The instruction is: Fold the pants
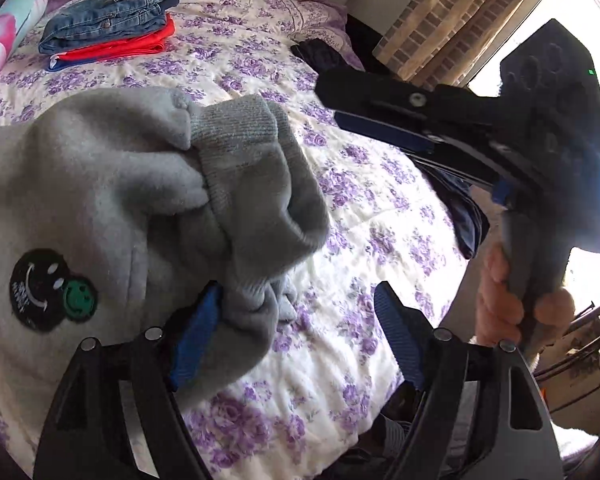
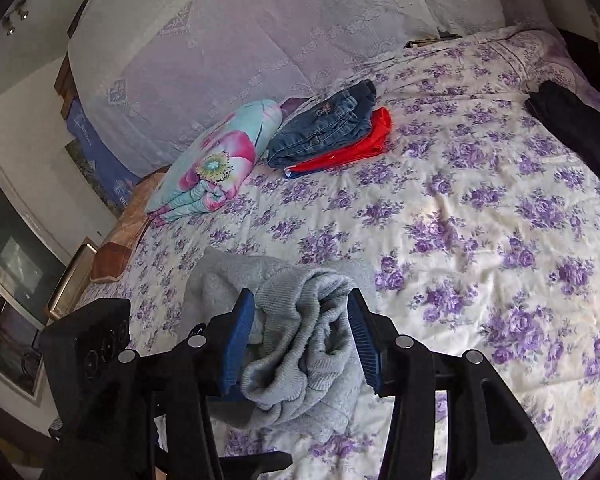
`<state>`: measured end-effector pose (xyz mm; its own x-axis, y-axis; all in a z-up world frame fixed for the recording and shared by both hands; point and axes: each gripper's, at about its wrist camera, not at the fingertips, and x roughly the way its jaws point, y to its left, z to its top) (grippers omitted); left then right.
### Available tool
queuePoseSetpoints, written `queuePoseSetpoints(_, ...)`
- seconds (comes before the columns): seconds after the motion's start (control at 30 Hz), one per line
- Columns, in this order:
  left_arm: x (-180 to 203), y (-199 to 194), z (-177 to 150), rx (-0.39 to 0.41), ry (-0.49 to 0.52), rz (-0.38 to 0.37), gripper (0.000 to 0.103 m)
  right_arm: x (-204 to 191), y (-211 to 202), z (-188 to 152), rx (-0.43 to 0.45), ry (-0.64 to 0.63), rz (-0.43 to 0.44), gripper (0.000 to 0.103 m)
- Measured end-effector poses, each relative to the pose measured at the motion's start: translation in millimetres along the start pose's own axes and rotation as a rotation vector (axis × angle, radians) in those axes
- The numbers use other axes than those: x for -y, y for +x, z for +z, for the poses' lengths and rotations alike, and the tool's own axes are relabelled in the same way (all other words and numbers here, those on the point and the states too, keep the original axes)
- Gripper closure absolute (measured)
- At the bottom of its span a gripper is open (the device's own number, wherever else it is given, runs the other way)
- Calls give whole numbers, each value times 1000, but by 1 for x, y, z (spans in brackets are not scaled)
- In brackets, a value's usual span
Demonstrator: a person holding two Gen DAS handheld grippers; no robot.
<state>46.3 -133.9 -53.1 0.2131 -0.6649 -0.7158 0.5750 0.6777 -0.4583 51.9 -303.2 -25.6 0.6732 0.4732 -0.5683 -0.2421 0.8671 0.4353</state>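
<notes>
Gray sweatpants [image 1: 112,200] lie bunched on a bed [image 1: 360,220] with a purple-flowered cover, a smiley patch [image 1: 50,290] showing. The left claw [image 1: 296,340] stands apart, 1 blue finger touching the fabric. The right claw [image 2: 300,344] is also apart, with gray cloth bunched between its fingers. Folded jeans [image 2: 324,124] sit on red clothing [image 2: 352,146] beside a flowered pillow [image 2: 220,160].

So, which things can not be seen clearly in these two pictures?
- Grey sweatpants: bunched in both views, so waistband and legs cannot be told apart.
- Left gripper: cloth touches one finger only; a grip cannot be confirmed.
- Right gripper: right wrist view, bunched cloth fills its gap; whether it pinches is unclear.
- Dark garment: cut off by the frame edge.
</notes>
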Motion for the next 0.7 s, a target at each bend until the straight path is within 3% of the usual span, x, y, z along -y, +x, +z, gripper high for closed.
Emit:
queuePoseSetpoints(0.07,-10,-19,-12,15,-27,-32,28,-11,13,-2,-30,-39,65,61)
queuePoseSetpoints(0.13,-24,-37,-21,54,-62,-6,28,-14,32,-6,-76,-53,81,64)
queuePoseSetpoints(0.17,-32,-43,-21,72,-80,15,28,-9,43,-8,-93,-56,15,68)
queuePoseSetpoints(0.23,-49,-52,-23,104,-120,63,28,7,64,-14,-115,-51,-175,86)
queuePoseSetpoints(0.3,-63,-52,-25,126,-137,118,29,24,73,-21,-120,5,-159,88)
queuePoseSetpoints(0.37,-71,-40,-29,100,-134,146,30,16,70,-20,-134,-39,-176,88)
queuePoseSetpoints(0.47,-70,-23,-39,76,-102,220,30,-10,65,-5,-204,-96,-212,80)
queuePoseSetpoints(0.53,-63,-34,-48,103,-75,224,30,-38,53,15,-177,-159,-187,60)
queuePoseSetpoints(0.6,-57,-54,-57,133,-61,200,30,-75,48,33,-119,-283,-177,27)
queuePoseSetpoints(0.7,-58,-80,-72,172,-75,168,29,-125,82,51,-181,-425,-159,24)
